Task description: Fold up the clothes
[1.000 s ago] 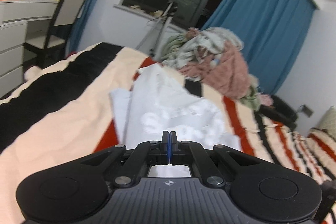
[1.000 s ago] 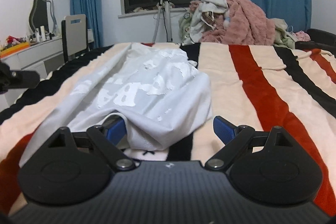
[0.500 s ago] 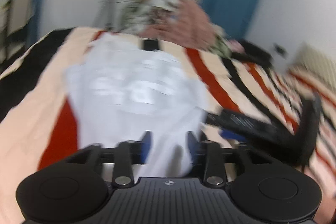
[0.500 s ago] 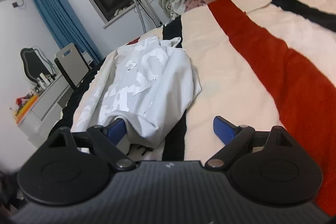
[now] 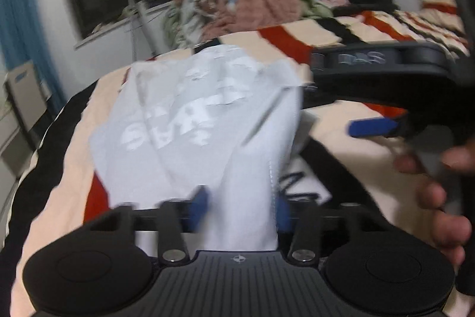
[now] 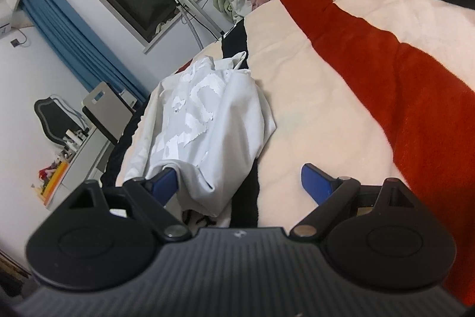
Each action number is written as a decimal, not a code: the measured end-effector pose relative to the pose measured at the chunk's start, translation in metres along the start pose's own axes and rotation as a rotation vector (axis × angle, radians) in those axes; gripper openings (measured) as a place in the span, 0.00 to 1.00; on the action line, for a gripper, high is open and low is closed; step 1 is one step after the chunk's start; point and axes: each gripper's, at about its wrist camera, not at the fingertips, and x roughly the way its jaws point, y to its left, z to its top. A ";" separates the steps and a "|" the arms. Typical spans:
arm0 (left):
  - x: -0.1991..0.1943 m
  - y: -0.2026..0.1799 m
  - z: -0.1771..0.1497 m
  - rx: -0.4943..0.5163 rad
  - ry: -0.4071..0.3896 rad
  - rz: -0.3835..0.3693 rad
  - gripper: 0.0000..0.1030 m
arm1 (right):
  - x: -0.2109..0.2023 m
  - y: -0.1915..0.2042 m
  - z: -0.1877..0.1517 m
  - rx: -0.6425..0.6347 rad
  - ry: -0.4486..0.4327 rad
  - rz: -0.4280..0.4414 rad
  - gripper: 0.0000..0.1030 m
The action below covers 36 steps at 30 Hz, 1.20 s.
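Pale grey shirt (image 5: 207, 121), soft and light with a cracked white print, lies bunched lengthwise on the striped bed (image 6: 341, 97); it would slump if lifted, so a hem or corner looks the best hold. Left gripper (image 5: 239, 208): jaws partly open around the near hem, where a second ago they were shut. Right gripper (image 6: 242, 183): jaws wide, left finger touching the cloth, now rolled sideways.

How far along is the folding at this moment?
Early. Done: one light grey shirt is laid out on the striped blanket, partly bunched. In hand: the left gripper stands open around its near edge; the right gripper is open, gripping nothing. Left: the folds themselves, plus the heap of clothes behind.
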 end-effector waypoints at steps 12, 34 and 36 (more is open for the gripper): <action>-0.072 0.045 0.013 -0.286 -0.371 -0.029 0.04 | -0.005 0.018 -0.008 -0.216 -0.031 -0.131 0.87; -0.095 0.089 0.006 -0.526 -0.346 -0.073 0.04 | -0.048 0.027 -0.015 -0.272 -0.149 -0.116 0.87; -0.096 0.092 0.006 -0.540 -0.346 -0.073 0.04 | -0.041 0.044 -0.028 -0.375 -0.116 -0.055 0.87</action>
